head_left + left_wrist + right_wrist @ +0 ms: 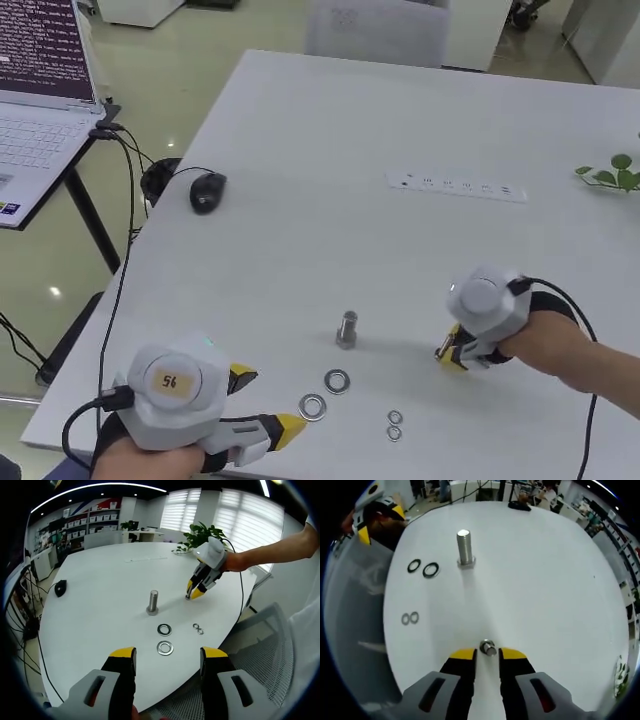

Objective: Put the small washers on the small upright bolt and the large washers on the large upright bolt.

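The large bolt (pixel 347 328) (pixel 152 602) (pixel 465 547) stands upright mid-table. Two large washers (pixel 325 393) (pixel 164 638) (pixel 422 568) lie flat just in front of it, and two small washers (pixel 394 425) (pixel 198 628) (pixel 410 618) lie side by side nearby. My left gripper (pixel 267 402) (pixel 168 655) (pixel 380 522) hovers open near the front edge, short of the large washers, holding nothing. My right gripper (pixel 455 350) (pixel 192 592) (pixel 488 654) is tipped down to the table, its narrow jaws shut on the small bolt (pixel 488 647), which stands between the yellow tips.
A black mouse (pixel 207 190) (pixel 60 587) with its cable lies at the table's left edge. A white power strip (pixel 456 186) sits farther back and a plant (pixel 612 172) (pixel 200 532) at the right. A laptop (pixel 40 110) stands on a side stand to the left.
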